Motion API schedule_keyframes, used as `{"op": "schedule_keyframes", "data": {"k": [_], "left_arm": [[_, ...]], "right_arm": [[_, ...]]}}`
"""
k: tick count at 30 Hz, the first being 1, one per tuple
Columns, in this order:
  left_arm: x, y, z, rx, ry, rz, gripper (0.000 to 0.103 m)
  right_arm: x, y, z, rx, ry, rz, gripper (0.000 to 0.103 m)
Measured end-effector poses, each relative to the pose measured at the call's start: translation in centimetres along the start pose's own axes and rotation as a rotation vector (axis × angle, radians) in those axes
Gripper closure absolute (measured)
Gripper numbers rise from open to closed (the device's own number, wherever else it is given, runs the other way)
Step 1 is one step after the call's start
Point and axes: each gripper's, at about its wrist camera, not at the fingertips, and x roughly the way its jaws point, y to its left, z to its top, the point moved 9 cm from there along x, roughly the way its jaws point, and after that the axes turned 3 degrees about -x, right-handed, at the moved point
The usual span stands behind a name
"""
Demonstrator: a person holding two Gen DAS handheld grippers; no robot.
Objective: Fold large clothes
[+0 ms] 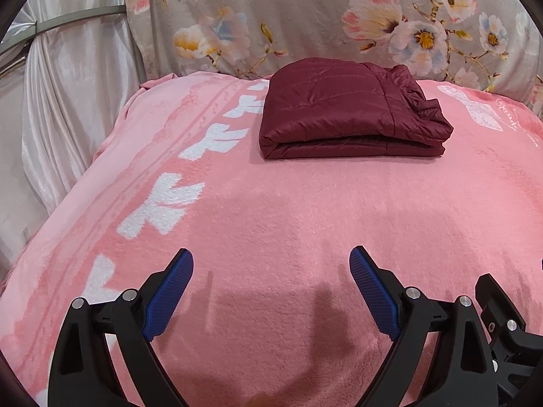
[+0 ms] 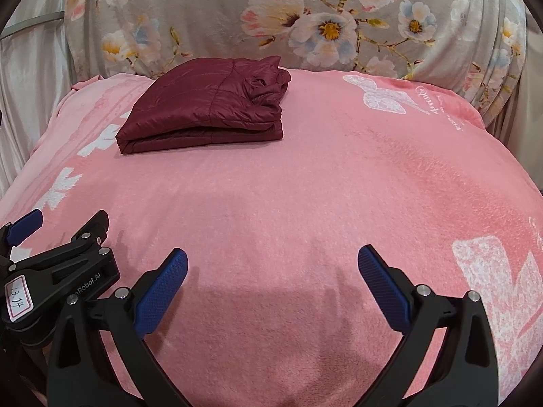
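Note:
A dark red quilted jacket (image 1: 349, 108) lies folded into a compact stack at the far side of the pink blanket (image 1: 271, 210); it also shows in the right wrist view (image 2: 210, 108), far left of centre. My left gripper (image 1: 271, 264) is open and empty, held low over the blanket near its front, well short of the jacket. My right gripper (image 2: 273, 264) is open and empty too, beside the left one. The left gripper's body (image 2: 57, 264) shows at the lower left of the right wrist view.
A grey floral cover (image 1: 305, 20) rises behind the blanket. White satin drapes (image 1: 68, 101) hang at the left. The blanket carries white prints along its left band (image 1: 163, 203) and right side (image 2: 492, 281).

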Motion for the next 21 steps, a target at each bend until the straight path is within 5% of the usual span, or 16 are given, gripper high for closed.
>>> {"op": "schedule_keyframes", "data": {"k": [21], "left_arm": [[-0.09,0.05,0.15,0.000,-0.004,-0.002,0.013]], "right_arm": [[-0.04,-0.21,0.02,-0.002,-0.001,0.001,0.005]]}}
